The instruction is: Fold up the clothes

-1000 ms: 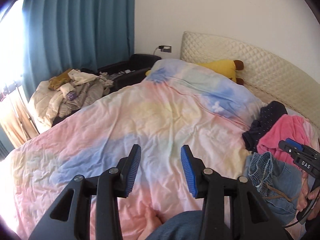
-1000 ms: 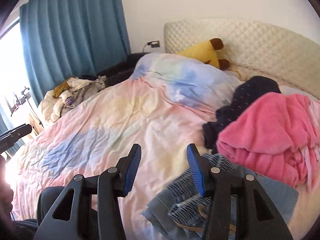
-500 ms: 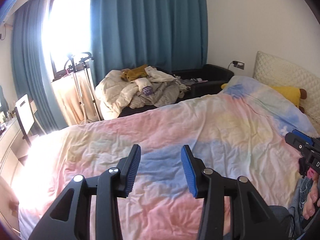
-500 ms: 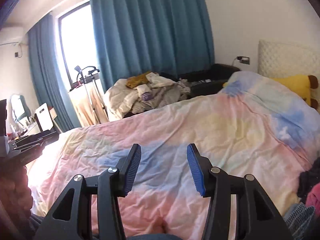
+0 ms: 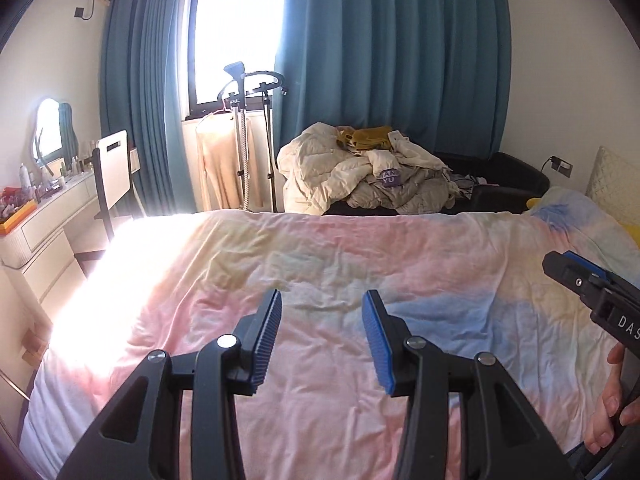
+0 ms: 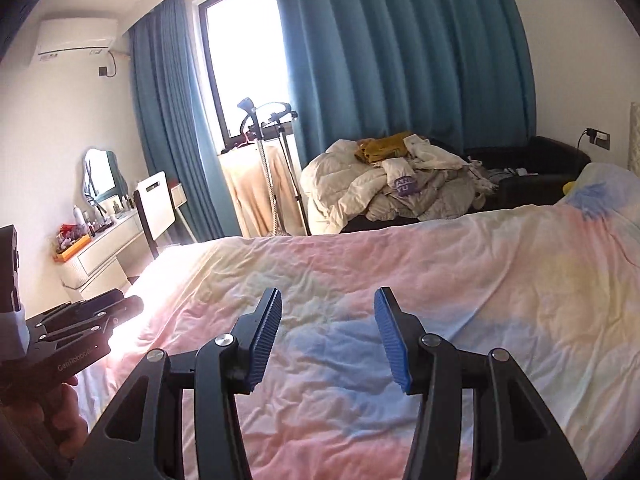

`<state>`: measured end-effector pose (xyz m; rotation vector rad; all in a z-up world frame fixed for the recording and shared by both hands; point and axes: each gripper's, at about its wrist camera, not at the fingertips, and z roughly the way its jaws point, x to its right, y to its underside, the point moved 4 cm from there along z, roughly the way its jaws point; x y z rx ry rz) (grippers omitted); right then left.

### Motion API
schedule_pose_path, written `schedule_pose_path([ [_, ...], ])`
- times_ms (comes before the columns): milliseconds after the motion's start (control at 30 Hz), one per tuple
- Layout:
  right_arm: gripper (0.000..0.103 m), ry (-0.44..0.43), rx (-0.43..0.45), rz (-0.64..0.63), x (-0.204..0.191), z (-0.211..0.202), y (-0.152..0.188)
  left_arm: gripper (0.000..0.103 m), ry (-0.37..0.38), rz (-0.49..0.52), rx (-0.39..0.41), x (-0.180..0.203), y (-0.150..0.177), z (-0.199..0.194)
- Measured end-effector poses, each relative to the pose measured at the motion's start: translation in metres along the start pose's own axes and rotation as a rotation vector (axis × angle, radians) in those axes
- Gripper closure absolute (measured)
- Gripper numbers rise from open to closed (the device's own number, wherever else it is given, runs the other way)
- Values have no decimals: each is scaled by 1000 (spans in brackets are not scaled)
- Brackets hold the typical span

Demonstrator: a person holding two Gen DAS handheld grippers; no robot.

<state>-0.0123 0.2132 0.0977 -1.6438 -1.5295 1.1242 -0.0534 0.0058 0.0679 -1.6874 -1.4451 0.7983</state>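
Observation:
My left gripper [image 5: 321, 336] is open and empty above the pastel tie-dye duvet [image 5: 340, 264] on the bed. My right gripper [image 6: 327, 334] is open and empty above the same duvet [image 6: 440, 280]. The right gripper also shows at the right edge of the left wrist view [image 5: 592, 292], the left one at the left edge of the right wrist view [image 6: 80, 320]. A heap of cream and grey clothes [image 5: 372, 172] lies beyond the bed's far side, also in the right wrist view [image 6: 392, 184]. No garment lies under either gripper.
Beyond the bed stand a garment steamer stand [image 5: 244, 140], a white chair [image 5: 112, 172] and a dressing table with bottles [image 5: 44, 204] at the left. A black sofa [image 6: 532, 176] holds the heap. Blue curtains [image 6: 400, 60] cover the far wall.
Both grippers have swung left, away from the pink, dark and denim clothes near the headboard, which have left view. Both stay open and empty.

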Motion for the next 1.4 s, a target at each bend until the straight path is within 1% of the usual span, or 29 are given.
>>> schedule_pose_path([
  [33, 53, -7, 2, -15, -5, 9, 2, 60, -17, -5, 6, -5, 3, 4],
  [100, 46, -8, 12, -46, -13, 24, 8, 59, -38, -10, 6, -12, 9, 14],
  [167, 43, -3, 12, -63, -15, 38, 18, 58, -50, -5, 8, -16, 17, 22],
  [267, 41, 13, -8, -51, -6, 56, 37, 57, -70, -5, 17, -19, 31, 29],
  [367, 29, 40, -50, -11, 10, 70, 57, 56, -57, -40, 5, -21, 42, 39],
  [400, 27, 48, -62, 0, 15, 72, 62, 56, -61, -42, -2, -21, 43, 42],
  [500, 24, 71, -65, 23, 25, 74, 63, 55, -75, -37, -26, -20, 47, 51],
  [567, 23, 89, -58, 34, 30, 74, 62, 55, -83, -29, -43, -19, 51, 55],
  [633, 23, 112, -45, 18, 29, 72, 60, 55, -89, -20, -60, -17, 54, 58],
  [700, 23, 117, -47, 0, 26, 72, 61, 55, -92, -18, -70, -16, 57, 59],
  [800, 23, 108, -56, -19, 22, 72, 63, 54, -84, -24, -65, -14, 58, 56],
  [933, 23, 95, -73, -35, 17, 73, 68, 54, -100, -15, -61, -13, 58, 56],
  [1067, 23, 93, -90, -44, 14, 75, 72, 54, -96, -21, -48, -13, 57, 53],
  [1400, 23, 89, -97, -44, 13, 75, 74, 54, -97, -37, -36, -16, 57, 50],
])
